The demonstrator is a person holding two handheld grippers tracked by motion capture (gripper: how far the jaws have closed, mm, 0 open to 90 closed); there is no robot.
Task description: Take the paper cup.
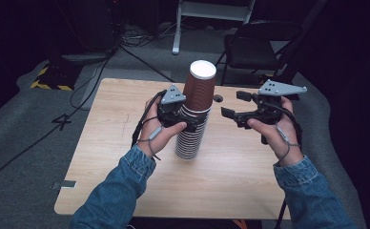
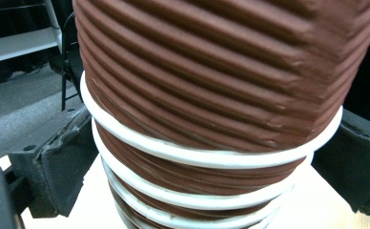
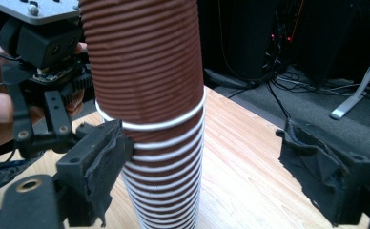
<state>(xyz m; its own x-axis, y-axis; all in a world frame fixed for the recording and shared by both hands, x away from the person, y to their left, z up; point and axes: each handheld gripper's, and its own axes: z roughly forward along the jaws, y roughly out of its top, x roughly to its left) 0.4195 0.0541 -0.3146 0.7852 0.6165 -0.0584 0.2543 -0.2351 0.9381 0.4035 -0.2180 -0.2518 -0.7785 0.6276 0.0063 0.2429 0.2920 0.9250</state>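
Left tongs [image 1: 189, 125] clamp the stack of ribbed brown paper cups [image 1: 195, 107] mid-surface [image 1: 126, 143]; right tongs [image 1: 234, 105] gape just beside it.

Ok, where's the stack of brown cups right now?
In the high view the stack of brown cups stands upside down mid-table, with the left tool around it and the open right tool just beside it.

Blue denim sleeves [image 1: 121, 183], black hand-held gripper [image 1: 180, 117] in each hand, grey three-cornered plates [image 1: 173, 95], trailing grey cables [image 1: 150, 138]
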